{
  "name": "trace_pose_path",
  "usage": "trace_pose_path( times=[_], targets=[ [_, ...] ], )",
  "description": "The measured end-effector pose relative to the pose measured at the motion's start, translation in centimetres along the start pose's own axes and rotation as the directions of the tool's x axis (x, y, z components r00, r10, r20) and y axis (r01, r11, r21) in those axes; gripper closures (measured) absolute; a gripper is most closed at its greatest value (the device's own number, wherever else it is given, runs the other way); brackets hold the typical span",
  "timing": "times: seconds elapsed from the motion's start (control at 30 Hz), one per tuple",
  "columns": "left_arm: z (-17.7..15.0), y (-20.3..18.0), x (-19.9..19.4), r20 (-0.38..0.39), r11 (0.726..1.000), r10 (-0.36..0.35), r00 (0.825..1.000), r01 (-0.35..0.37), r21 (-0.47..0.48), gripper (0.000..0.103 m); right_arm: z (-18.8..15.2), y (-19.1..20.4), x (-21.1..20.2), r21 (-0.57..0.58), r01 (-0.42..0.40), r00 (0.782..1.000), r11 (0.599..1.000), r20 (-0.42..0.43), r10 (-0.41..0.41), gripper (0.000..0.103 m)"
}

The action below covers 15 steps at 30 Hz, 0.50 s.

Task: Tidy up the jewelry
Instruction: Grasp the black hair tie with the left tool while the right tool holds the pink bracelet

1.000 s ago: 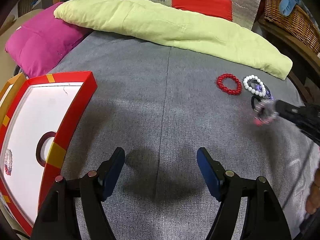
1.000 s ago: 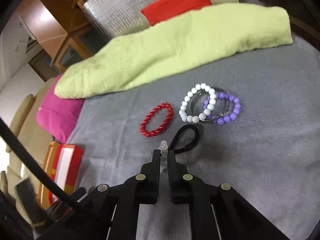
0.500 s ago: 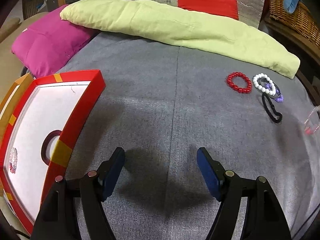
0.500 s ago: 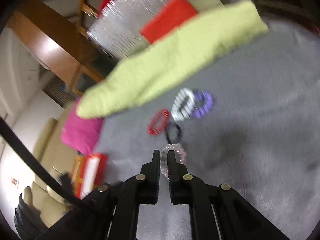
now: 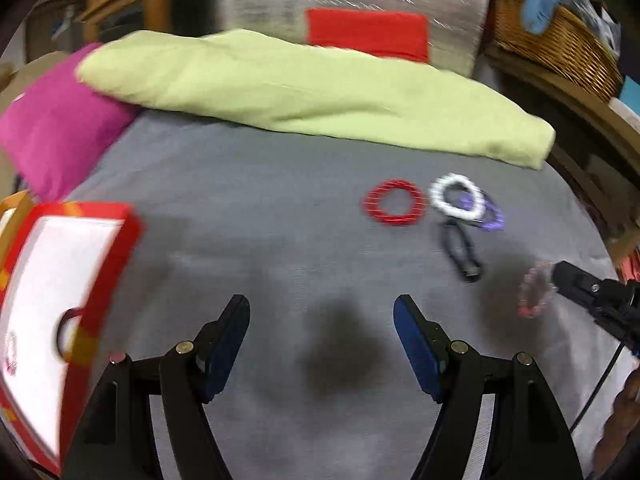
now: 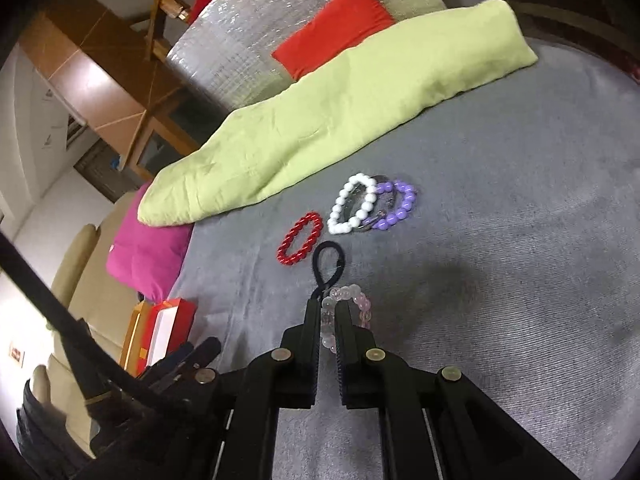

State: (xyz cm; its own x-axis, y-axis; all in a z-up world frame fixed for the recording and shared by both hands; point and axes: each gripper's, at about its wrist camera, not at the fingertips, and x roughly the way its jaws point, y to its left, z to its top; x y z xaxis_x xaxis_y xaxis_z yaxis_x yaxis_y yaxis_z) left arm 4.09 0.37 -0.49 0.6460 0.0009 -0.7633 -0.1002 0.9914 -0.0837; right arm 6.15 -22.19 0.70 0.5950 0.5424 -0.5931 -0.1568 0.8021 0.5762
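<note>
Right wrist view shows the right gripper (image 6: 329, 312) clenched on a pale pink bead bracelet (image 6: 352, 304), held above the grey bed cover (image 6: 520, 280); part of the loop sticks out past the fingertips to the right; just beyond it a black hair tie (image 6: 329, 260) lies on the cover; farther off sit a red bead bracelet (image 6: 300, 239), then a white bead bracelet (image 6: 353, 209) overlapping a dark metal ring and a purple bead bracelet (image 6: 400, 206); a long lime-green cushion (image 6: 340, 120) runs along the far edge, with a magenta pillow (image 6: 148, 256) at its left end. Left wrist view, blurred, shows the left gripper (image 5: 322, 320) released, its blue-padded fingers (image 5: 416, 344) wide apart over bare cover; a red-rimmed box (image 5: 108, 280) with a white lining lies at the near left, holding a dark ring and a small beaded piece; the right gripper enters from the right with the pink bracelet at its tip, near the hair tie.
</note>
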Motion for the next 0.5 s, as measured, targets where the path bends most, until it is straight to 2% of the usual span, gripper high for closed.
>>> trace_pose_path(
  times=[0.1, 0.2, 0.33, 0.43, 0.47, 0.5],
  targets=[
    [1.0, -3.2, 1.2, -0.030, 0.999, -0.042, 0.999, 0.043, 0.029, 0.028, 0.6, -0.8, -0.9, 0.032, 0.000, 0.999, 0.999, 0.034, -0.001, 0.095],
    [1.6, -6.7, 1.7, -0.024, 0.992, -0.064, 0.998, 0.066, 0.109, 0.028, 1.5, -1.7, -1.9, 0.064, -0.008, 0.998, 0.998, 0.069, 0.004, 0.095],
    [1.7, -9.6, 3.1, -0.028, 0.977, -0.035, 0.999, 0.040, 0.210, 0.028, 2.1, -2.2, -2.3, 0.088, -0.020, 0.996, 0.996, 0.092, 0.012, 0.095],
    [1.8, -10.4, 4.4, -0.053, 0.973, -0.033, 0.998, 0.044, 0.226, 0.029, 2.3, -2.2, -2.3, 0.091, -0.025, 0.995, 0.996, 0.094, 0.016, 0.095],
    [1.8, -10.5, 4.6, -0.054, 0.972, -0.036, 0.998, 0.048, 0.231, 0.042, 2.3, -2.1, -2.3, 0.090, -0.025, 0.995, 0.996, 0.094, 0.017, 0.095],
    [1.8, -10.7, 4.9, -0.059, 0.969, -0.035, 0.998, 0.049, 0.242, 0.066, 2.3, -2.2, -2.2, 0.089, -0.025, 0.996, 0.996, 0.093, 0.017, 0.095]
  ],
)
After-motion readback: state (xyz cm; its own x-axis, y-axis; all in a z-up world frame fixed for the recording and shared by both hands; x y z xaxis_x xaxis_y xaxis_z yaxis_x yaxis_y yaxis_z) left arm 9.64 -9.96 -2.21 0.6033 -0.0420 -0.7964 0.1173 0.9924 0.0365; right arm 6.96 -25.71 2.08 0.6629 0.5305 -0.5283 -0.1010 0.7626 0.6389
